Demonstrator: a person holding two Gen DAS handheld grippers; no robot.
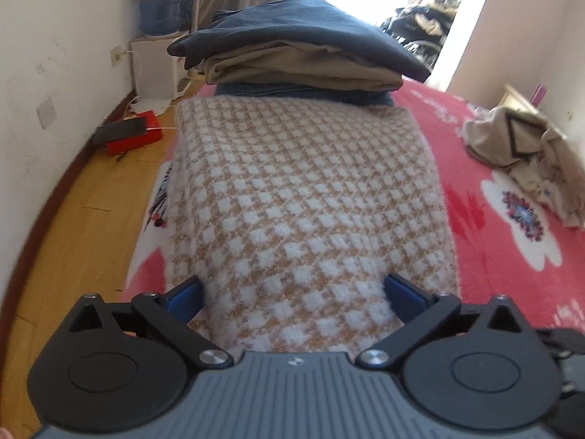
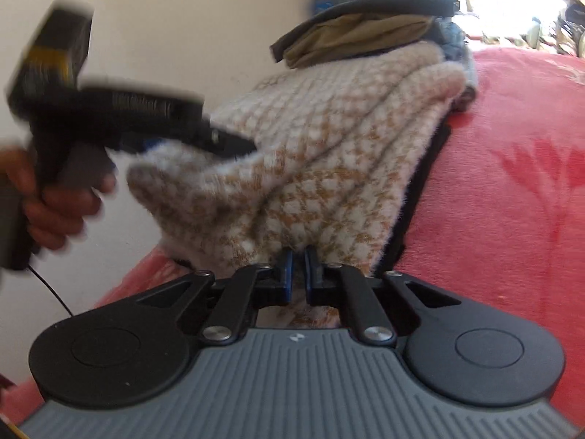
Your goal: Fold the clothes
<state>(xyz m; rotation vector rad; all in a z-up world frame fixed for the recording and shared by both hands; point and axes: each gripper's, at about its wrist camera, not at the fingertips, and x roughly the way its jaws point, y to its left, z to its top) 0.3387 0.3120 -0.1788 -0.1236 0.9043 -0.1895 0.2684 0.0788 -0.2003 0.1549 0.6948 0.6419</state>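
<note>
A tan-and-white checked sweater lies folded on the red flowered blanket. In the left wrist view my left gripper stands open and wide, its blue pads on either side of a bulge at the sweater's near edge. The right wrist view shows the same sweater bunched in folds. My right gripper is shut on its near hem, cloth pinched between the pads. The left gripper, held by a hand, lies over the sweater's left end. A stack of folded clothes sits just behind the sweater.
A crumpled beige garment lies on the bed at the right. Left of the bed is wooden floor with a red box, a white stand bearing a blue water bottle, and the wall.
</note>
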